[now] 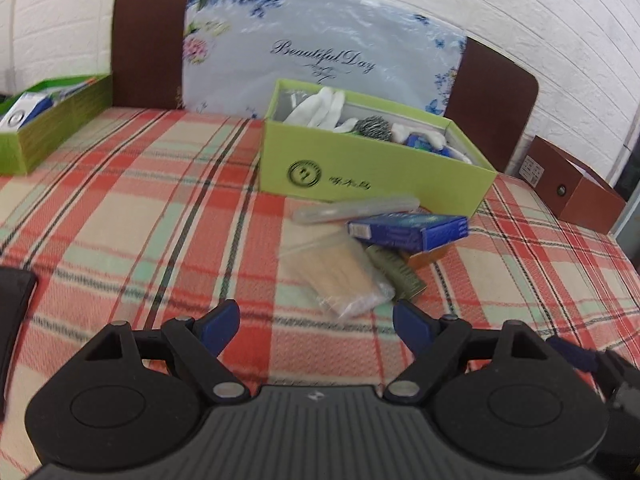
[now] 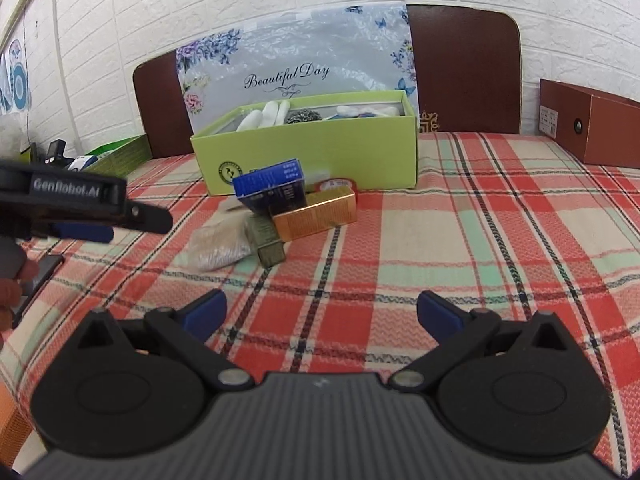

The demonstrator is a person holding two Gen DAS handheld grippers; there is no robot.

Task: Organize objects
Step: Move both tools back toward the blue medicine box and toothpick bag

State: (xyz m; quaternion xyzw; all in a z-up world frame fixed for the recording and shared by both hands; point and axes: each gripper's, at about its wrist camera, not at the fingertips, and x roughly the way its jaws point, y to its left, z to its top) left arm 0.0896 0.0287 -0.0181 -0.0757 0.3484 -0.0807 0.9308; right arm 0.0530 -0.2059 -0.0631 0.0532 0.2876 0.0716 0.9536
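Left wrist: both grippers' jaws spread, empty, bare blanket before blurry, prob. toothpick bag.

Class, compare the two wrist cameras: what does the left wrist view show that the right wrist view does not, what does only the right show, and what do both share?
Only the left wrist view: a clear plastic tube lying in front of the green box.

Only the right wrist view: a red tape roll, the full orange box, and the left gripper seen from the side, jaws open.

Both: the green box, blue box, bag of toothpicks, olive box, brown shoebox and plaid bedcover.
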